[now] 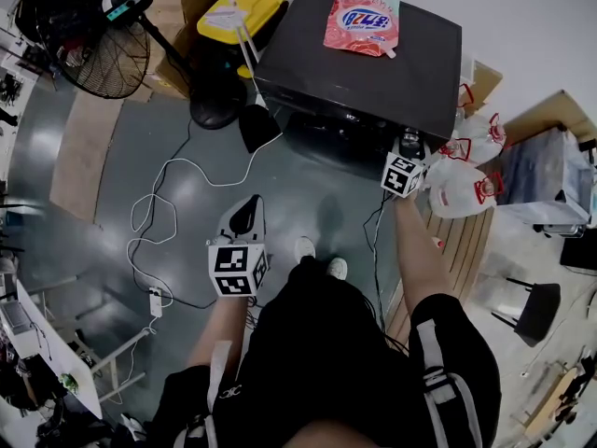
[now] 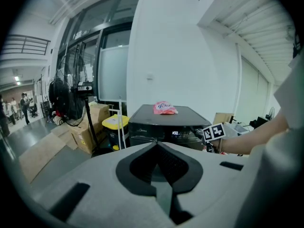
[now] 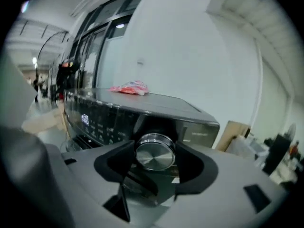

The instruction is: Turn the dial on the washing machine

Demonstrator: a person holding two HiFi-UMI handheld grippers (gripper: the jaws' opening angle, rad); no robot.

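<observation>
Evidently the right gripper (image 3: 155,154) is up at the washing machine (image 1: 364,63) front panel, jaws bracketing the dial (image 3: 154,150) and apparently pinching it, ready to twist. Unneeded, the left gripper (image 2: 156,149) hangs back, jaws pressed together.

I record, by count: one washing machine (image 1: 364,63), one dial (image 3: 155,151) on it, one pink pouch (image 1: 362,19) on its lid, one standing fan (image 1: 98,49), one yellow-lidded bin (image 1: 241,15), one black chair (image 1: 534,311), and two grippers in my charge, the left gripper (image 1: 246,208) and the right gripper (image 1: 408,146).
</observation>
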